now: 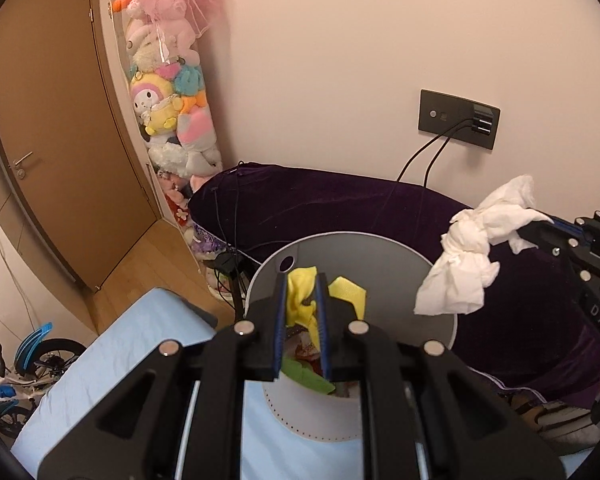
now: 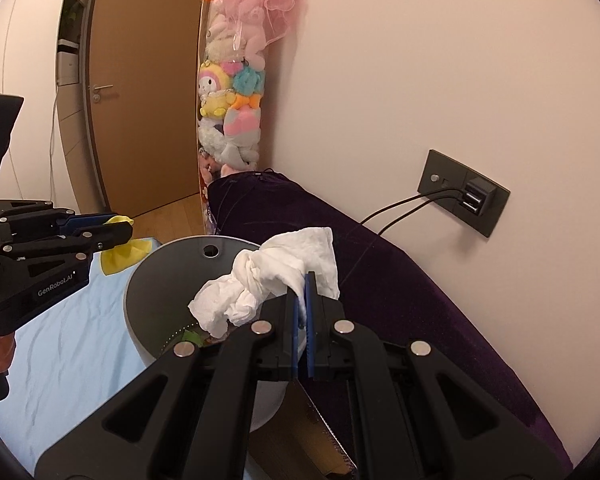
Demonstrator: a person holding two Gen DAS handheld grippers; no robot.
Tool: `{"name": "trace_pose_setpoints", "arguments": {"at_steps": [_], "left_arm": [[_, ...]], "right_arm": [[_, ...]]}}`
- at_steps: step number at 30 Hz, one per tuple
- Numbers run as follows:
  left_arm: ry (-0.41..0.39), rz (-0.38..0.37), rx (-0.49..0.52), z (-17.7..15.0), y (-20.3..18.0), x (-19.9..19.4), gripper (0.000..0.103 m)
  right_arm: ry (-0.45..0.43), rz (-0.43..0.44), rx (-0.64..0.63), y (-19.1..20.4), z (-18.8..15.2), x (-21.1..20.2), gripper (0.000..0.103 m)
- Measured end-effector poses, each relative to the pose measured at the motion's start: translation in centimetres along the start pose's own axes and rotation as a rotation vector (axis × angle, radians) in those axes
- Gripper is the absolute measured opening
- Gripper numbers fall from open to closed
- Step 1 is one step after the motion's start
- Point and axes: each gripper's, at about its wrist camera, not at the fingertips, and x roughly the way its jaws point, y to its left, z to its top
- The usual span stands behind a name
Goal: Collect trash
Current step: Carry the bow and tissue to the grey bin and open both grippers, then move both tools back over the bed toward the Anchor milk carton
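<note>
Where bin (image 1: 352,256) gapes, purple cushion (image 1: 340,208) behind

one grey bin (image 1: 380,256), one yellow scrap (image 1: 300,296), one white tissue (image 1: 472,256), two tongs (image 1: 302,280)

Both grippers are black linkage frames with round silver pivot screws and blue finger pads; the left gripper (image 2: 116,228) bears white "GenRobot.AI" lettering.

A bed under a pale blue sheet (image 2: 72,344) carries the grey waste bin (image 2: 156,280) at its edge.
</note>
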Motion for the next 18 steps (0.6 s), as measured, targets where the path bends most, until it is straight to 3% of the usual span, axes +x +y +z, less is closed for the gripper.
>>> {"name": "trace_pose_setpoints", "arguments": {"at_steps": [3, 4, 5, 6, 7, 18], "left_arm": [[0.007, -0.052, 0.004, 0.5, 0.3, 1.4, 0.021], [0.016, -0.081, 0.005, 0.6, 0.3, 1.9, 0.028], [0.024, -0.096, 0.002, 0.6, 0.3, 2.4, 0.055], [0.021, -0.089, -0.003, 0.7, 0.3, 2.7, 0.081], [0.001, -0.082, -0.007, 0.5, 0.3, 2.7, 0.083], [-0.005, -0.014, 0.04, -1.4, 0.6, 1.8, 0.083]], "right_arm": [[0.025, 0.0, -0.027, 0.7, 0.8, 2.1, 0.003], [0.031, 0.006, -0.029, 0.9, 1.0, 2.7, 0.008], [0.047, 0.004, -0.03, 1.0, 1.1, 3.3, 0.025], [0.054, -0.002, -0.028, 1.2, 1.2, 3.9, 0.036], [0.048, -0.004, -0.024, 1.3, 1.2, 4.2, 0.05], [0.045, 0.036, 0.0, 2.8, 0.6, 4.2, 0.053]]}}
